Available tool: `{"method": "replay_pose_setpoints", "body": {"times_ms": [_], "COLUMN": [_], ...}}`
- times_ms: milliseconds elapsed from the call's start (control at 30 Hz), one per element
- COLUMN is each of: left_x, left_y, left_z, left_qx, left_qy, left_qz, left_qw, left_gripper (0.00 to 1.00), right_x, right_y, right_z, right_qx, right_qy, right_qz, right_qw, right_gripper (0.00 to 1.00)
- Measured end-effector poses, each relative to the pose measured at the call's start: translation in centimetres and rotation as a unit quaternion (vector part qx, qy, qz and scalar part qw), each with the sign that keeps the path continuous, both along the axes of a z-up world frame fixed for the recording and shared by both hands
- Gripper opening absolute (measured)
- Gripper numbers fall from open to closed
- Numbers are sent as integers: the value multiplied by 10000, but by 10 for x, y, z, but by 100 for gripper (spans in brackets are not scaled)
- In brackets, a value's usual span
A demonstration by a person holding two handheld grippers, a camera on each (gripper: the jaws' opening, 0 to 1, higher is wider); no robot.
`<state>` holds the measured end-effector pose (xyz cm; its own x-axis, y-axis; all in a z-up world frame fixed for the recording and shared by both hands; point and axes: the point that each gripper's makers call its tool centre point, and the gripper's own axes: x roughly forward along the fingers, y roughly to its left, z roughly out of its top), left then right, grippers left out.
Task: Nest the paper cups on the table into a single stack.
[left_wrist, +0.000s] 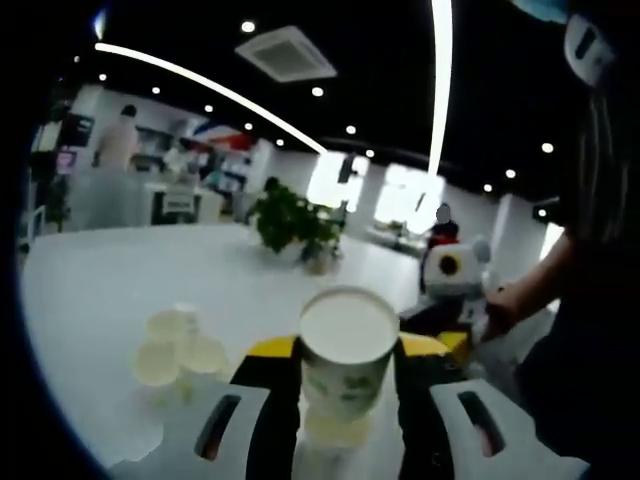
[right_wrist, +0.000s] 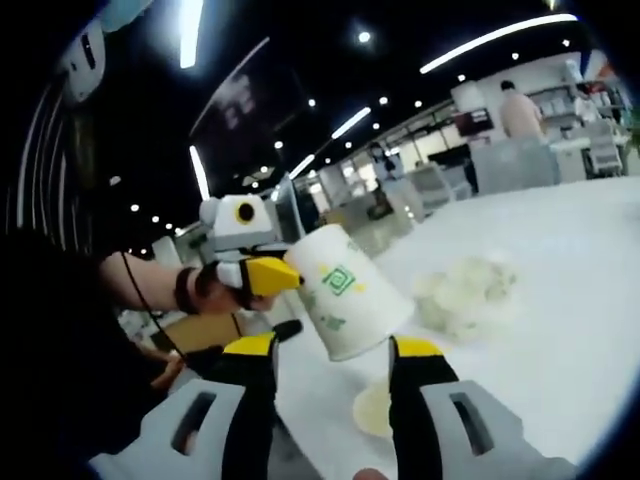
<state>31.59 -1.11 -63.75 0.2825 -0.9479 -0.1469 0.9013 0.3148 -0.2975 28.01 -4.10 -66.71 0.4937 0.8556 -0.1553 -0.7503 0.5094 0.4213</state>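
Observation:
A white paper cup with a green print (left_wrist: 347,345) is tilted above the white table (left_wrist: 90,280), and my left gripper (left_wrist: 345,352) is shut on it, yellow tips on both sides. In the right gripper view the same cup (right_wrist: 348,292) hangs from the left gripper (right_wrist: 283,276), just above my right gripper (right_wrist: 333,350), which is open with its jaws wide apart. Another cup (left_wrist: 335,430) stands mouth up on the table below the held one, also seen as a pale cup mouth (right_wrist: 372,410). Several more cups (left_wrist: 178,348) cluster on the left.
The right gripper (left_wrist: 447,312) and a person's hand (left_wrist: 505,305) are at the right of the left gripper view. A potted plant (left_wrist: 295,225) stands far back on the table. The blurred cluster of cups (right_wrist: 465,290) lies beyond the held cup.

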Motion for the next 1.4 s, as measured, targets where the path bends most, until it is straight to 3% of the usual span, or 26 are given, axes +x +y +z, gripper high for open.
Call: {"method": "replay_pose_setpoints", "body": {"times_ms": [700, 967, 1400], "left_x": [-5, -7, -12], "left_y": [-1, 0, 0], "left_z": [-2, -2, 0], "left_qx": [-57, -106, -160], "left_qy": [90, 153, 169], "left_qz": [-137, -170, -244], "left_qw": [9998, 9997, 9994], "left_gripper": [35, 35, 35], "right_x": [12, 14, 12], "right_y": [-18, -21, -23], "right_z": [9, 12, 15], "right_qx": [795, 1297, 1605], "right_qy": [489, 802, 1010], "right_qz": [-294, -380, -366], "right_qw": [9952, 9876, 9812], "right_gripper": [21, 16, 8]}}
